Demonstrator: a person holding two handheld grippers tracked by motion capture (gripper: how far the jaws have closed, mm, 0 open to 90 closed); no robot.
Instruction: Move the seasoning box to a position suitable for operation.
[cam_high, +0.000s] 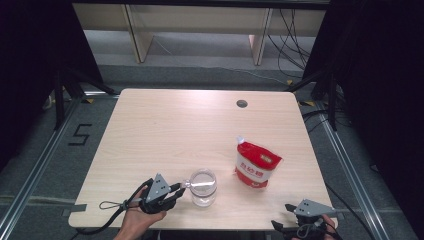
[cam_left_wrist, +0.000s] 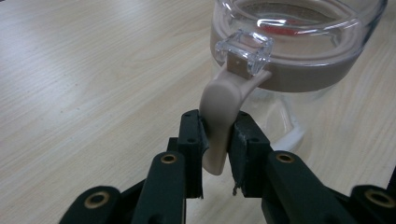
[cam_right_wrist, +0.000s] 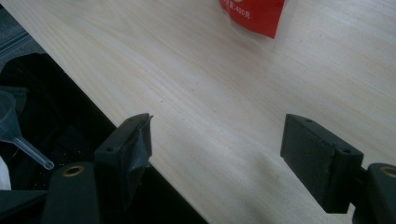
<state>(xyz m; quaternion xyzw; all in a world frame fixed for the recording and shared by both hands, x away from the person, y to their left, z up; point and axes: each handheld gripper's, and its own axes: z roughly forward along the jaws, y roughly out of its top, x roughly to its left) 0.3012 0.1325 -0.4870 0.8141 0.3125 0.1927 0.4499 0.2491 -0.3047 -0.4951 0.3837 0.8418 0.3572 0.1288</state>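
A clear glass jar (cam_high: 202, 187) with a beige seal ring stands near the table's front edge; in the left gripper view the jar (cam_left_wrist: 303, 42) is seen close up. My left gripper (cam_high: 180, 190) reaches it from the left. Its jaws (cam_left_wrist: 217, 154) are shut on the jar's beige latch lever (cam_left_wrist: 222, 107), which hangs from a clear clasp (cam_left_wrist: 245, 49). A red and white pouch (cam_high: 256, 164) lies to the right of the jar. My right gripper (cam_high: 284, 216) hovers at the front right edge, open and holding nothing (cam_right_wrist: 217, 149), with the pouch's corner (cam_right_wrist: 254, 14) ahead of it.
The light wooden table (cam_high: 190, 130) has a round cable hole (cam_high: 242, 103) at the back. A clear plastic funnel (cam_right_wrist: 16, 135) shows below the table's front edge. Dark curtains and metal floor rails flank the table.
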